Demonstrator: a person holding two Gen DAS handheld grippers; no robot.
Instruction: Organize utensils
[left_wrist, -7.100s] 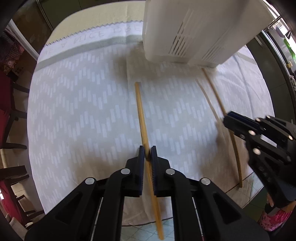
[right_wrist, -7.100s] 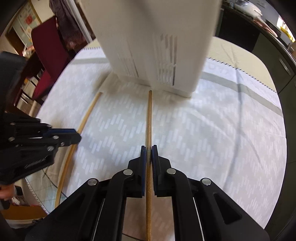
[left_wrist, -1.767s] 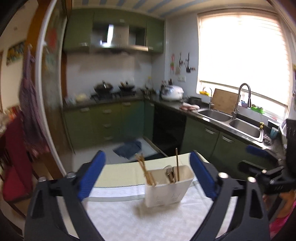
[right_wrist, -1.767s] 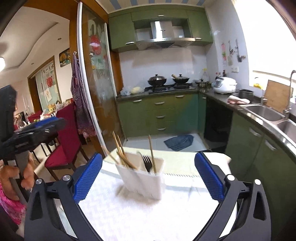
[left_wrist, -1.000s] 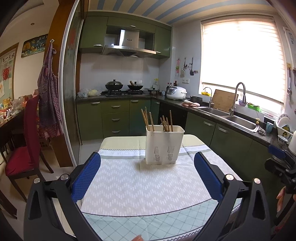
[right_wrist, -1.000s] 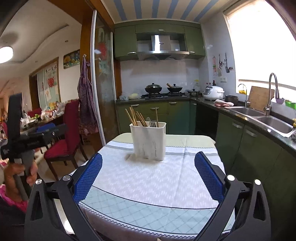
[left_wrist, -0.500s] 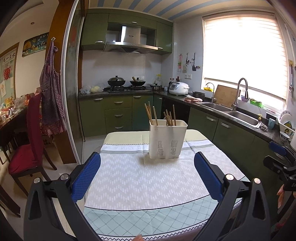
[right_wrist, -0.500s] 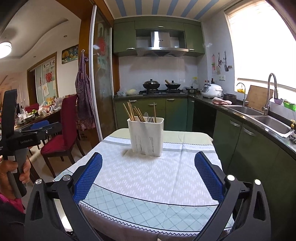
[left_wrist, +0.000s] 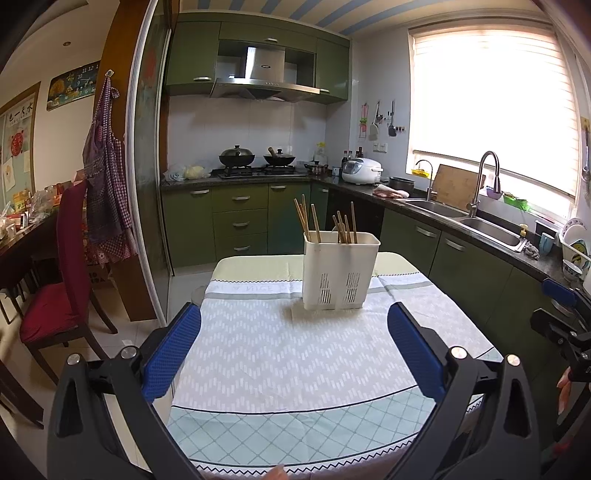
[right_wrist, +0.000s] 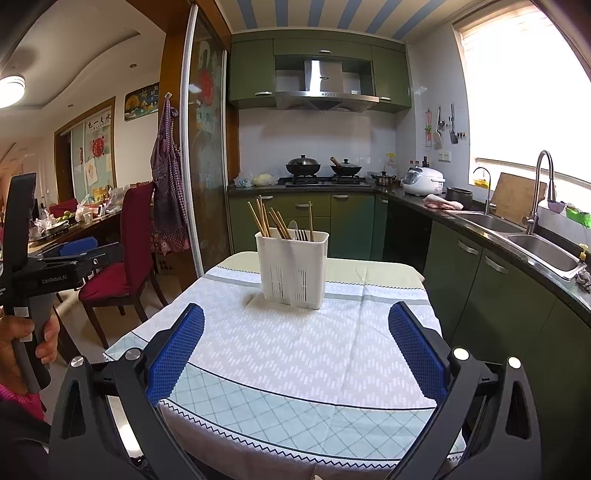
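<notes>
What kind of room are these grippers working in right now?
A home kitchen with a dining corner, most likely. Woks sit on a gas stove under a range hood, a double sink lies below the window, and a white utensil holder with chopsticks stands on the clothed table.

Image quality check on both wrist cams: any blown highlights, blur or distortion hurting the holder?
Left wrist: window blown out white; utensil holder sharp, faint shadow at its base; fisheye bends the door frame. Right wrist: window clipped too, ceiling lamp glares; holder and chopsticks crisp, no motion blur.
</notes>
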